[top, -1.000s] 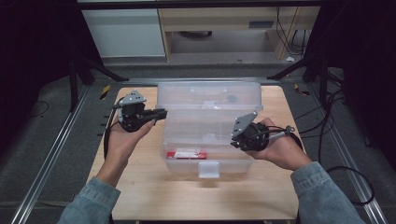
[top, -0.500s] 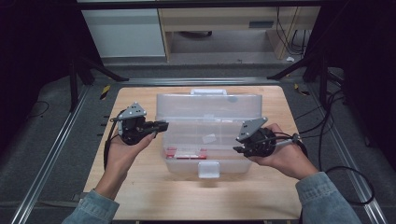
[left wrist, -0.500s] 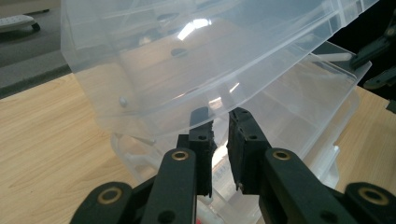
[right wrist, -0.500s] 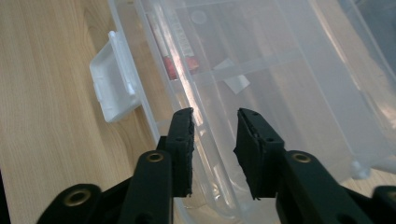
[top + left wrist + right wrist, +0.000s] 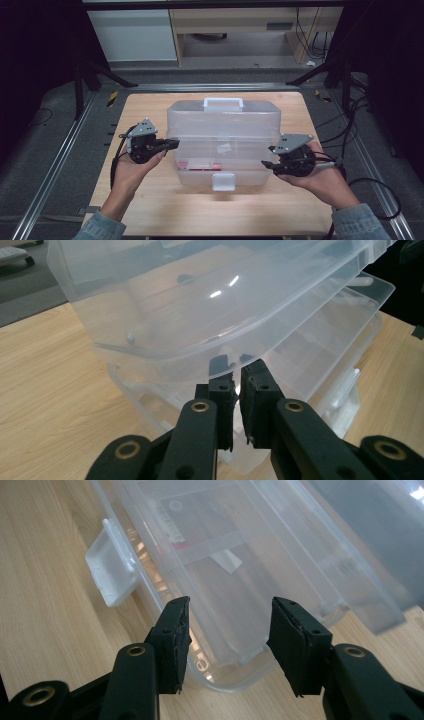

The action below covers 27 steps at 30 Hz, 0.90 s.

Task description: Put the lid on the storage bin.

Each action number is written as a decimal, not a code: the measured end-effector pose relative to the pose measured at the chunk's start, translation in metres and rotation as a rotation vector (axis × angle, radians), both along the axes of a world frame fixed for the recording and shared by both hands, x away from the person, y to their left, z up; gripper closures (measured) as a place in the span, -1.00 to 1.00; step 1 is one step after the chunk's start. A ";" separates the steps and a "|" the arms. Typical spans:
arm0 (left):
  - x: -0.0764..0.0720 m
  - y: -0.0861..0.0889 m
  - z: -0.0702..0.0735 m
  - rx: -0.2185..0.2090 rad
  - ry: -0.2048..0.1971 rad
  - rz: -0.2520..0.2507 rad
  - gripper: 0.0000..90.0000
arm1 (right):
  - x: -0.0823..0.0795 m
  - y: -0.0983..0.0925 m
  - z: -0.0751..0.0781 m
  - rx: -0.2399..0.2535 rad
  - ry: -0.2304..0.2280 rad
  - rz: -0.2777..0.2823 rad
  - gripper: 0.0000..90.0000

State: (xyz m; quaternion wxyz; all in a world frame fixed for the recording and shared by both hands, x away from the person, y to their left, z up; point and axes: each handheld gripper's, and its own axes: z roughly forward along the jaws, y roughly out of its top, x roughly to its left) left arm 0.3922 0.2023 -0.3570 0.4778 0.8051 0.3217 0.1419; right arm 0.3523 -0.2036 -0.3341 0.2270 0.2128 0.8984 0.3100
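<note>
Nearest the person, both forearms in blue sleeves come in over the front edge of the wooden table, each hand carrying one pair of tongs. Between them sits the clear plastic box, its white latch facing the person and its lid hanging partly raised over the base.

At the box's left end, the left gripper is clenched on the rim of the clear lid: in the left gripper view the two black jaws stand almost together with the thin plastic edge pinched between their pads, and the curved lid arches up and away above them. In the high view this gripper touches the box's left side about midway along it.

At the box's right end, the right gripper is released; its jaws have just been opening, and they stand well apart. In the right gripper view the rounded corner of the box's base lies in the gap between them, with neither pad pressing on it. In the high view this gripper sits just beside the right front corner.

Inside the base lies a red-and-white packet. Farthest off, on the lid's top, is the white carry handle.
</note>
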 end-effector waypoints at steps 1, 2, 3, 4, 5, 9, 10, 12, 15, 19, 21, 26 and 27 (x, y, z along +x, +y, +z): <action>-0.001 0.000 0.000 -0.001 -0.003 0.003 0.87 | -0.002 -0.005 0.000 0.006 -0.002 -0.008 0.16; -0.001 0.000 0.000 0.007 -0.006 0.001 0.87 | -0.002 -0.005 0.000 0.006 -0.002 -0.008 0.16; -0.002 0.000 0.000 0.015 -0.009 0.001 0.89 | -0.004 -0.009 -0.001 0.008 -0.004 -0.023 0.17; -0.002 0.000 0.000 0.015 -0.011 0.001 0.89 | -0.004 -0.009 -0.001 0.008 -0.004 -0.023 0.17; -0.003 0.000 0.000 0.015 -0.011 0.000 0.90 | -0.006 -0.015 -0.001 0.016 -0.003 -0.035 0.20; -0.004 0.000 -0.001 0.017 -0.009 -0.002 0.93 | -0.008 -0.023 -0.002 0.026 -0.006 -0.065 0.25; -0.004 0.000 -0.002 0.016 -0.008 -0.002 0.93 | -0.008 -0.023 -0.002 0.026 -0.006 -0.065 0.25; -0.005 0.000 -0.004 0.005 -0.009 -0.014 0.94 | -0.008 -0.028 -0.002 0.032 -0.007 -0.086 0.28; -0.008 0.001 -0.006 0.008 -0.004 -0.016 0.96 | -0.008 -0.037 -0.004 0.033 -0.007 -0.128 0.32; -0.013 0.004 -0.006 0.033 0.001 -0.008 0.96 | -0.004 -0.047 -0.006 0.039 -0.014 -0.187 0.34; -0.014 0.004 -0.006 0.036 0.003 -0.011 0.96 | -0.003 -0.054 -0.008 0.054 -0.021 -0.216 0.34; -0.019 0.003 -0.009 0.034 0.006 -0.019 0.96 | 0.001 -0.066 -0.012 0.080 -0.020 -0.264 0.35; -0.021 0.002 -0.010 0.033 0.007 -0.030 0.96 | 0.003 -0.071 -0.015 0.083 -0.018 -0.283 0.34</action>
